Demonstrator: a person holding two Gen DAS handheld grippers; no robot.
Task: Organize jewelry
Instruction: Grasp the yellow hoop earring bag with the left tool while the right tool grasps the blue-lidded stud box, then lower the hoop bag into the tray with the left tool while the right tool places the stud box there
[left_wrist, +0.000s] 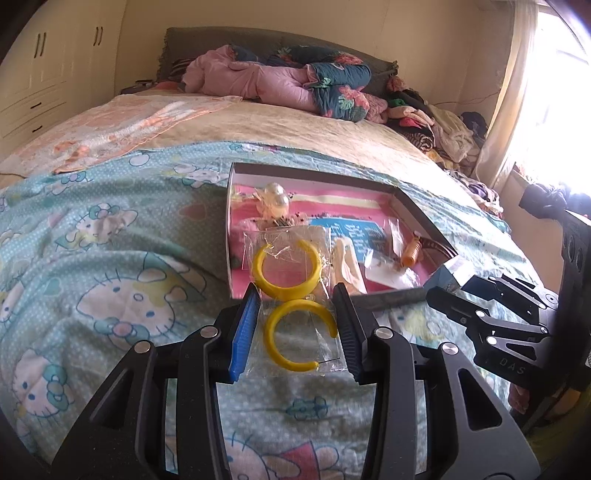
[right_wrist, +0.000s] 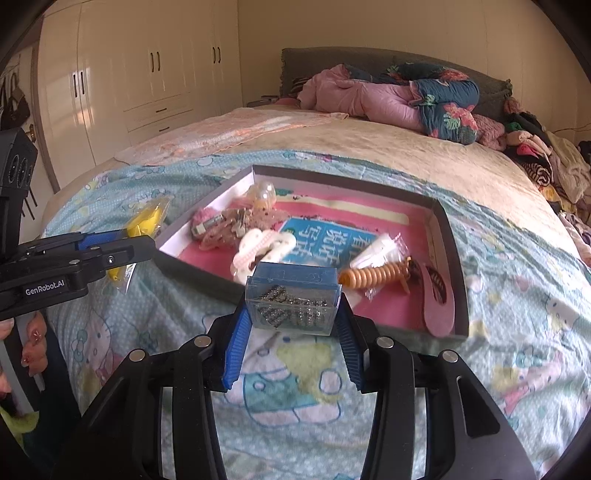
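While both grippers hang over the bed (left_wrist: 92, 229) with cargo pinched, this looks like the carry step: items heading for the shallow tray (right_wrist: 452, 254) on the Hello Kitty sheet.

Left gripper (left_wrist: 297, 325): narrow opening, pads clamped on the edges of a clear bag of yellow hoop earrings (left_wrist: 286, 271), bag just near of the tray's near wall.

Right gripper (right_wrist: 293, 325): also narrow, squeezing a small clear box of sparkly chain jewelry (right_wrist: 293, 301), held above the tray's near edge.

Next move, my read: go forward over the wall, lower into a free pink patch, then release.

Tray's crowded: blue booklet (right_wrist: 325, 240) mid, white hair clip (right_wrist: 258, 249), orange coil tie (right_wrist: 373, 277), pearl bauble (left_wrist: 275, 195) far left. Far right strip looks the most open. Clothes pile at far right of bed, clear of path.
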